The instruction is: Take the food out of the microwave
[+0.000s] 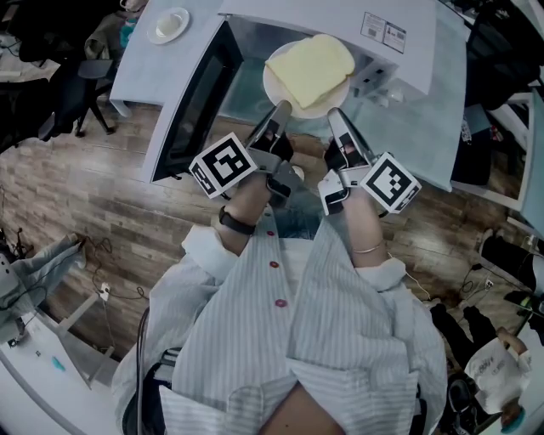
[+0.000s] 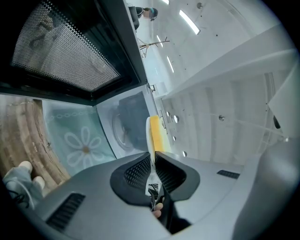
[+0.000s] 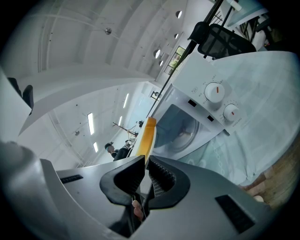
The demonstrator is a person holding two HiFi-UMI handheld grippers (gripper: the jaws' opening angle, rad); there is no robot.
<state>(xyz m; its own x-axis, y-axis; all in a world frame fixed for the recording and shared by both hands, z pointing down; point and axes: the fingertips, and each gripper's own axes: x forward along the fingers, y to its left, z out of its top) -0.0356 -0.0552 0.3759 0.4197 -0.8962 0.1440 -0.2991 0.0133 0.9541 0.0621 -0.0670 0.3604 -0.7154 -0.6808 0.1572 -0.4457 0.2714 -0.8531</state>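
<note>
A white plate carries a pale yellow slab of food and hangs at the mouth of the open white microwave. My left gripper is shut on the plate's near left rim. On the near right rim my right gripper is likewise shut. In the left gripper view the plate runs edge-on between the pads of the left gripper, food on its right face. In the right gripper view the food rises from the closed pads of the right gripper.
The microwave door stands swung open at the left. The glass turntable shows inside the cavity. Two knobs sit on the control panel. A small white dish rests on the clothed table's far left; wooden floor below.
</note>
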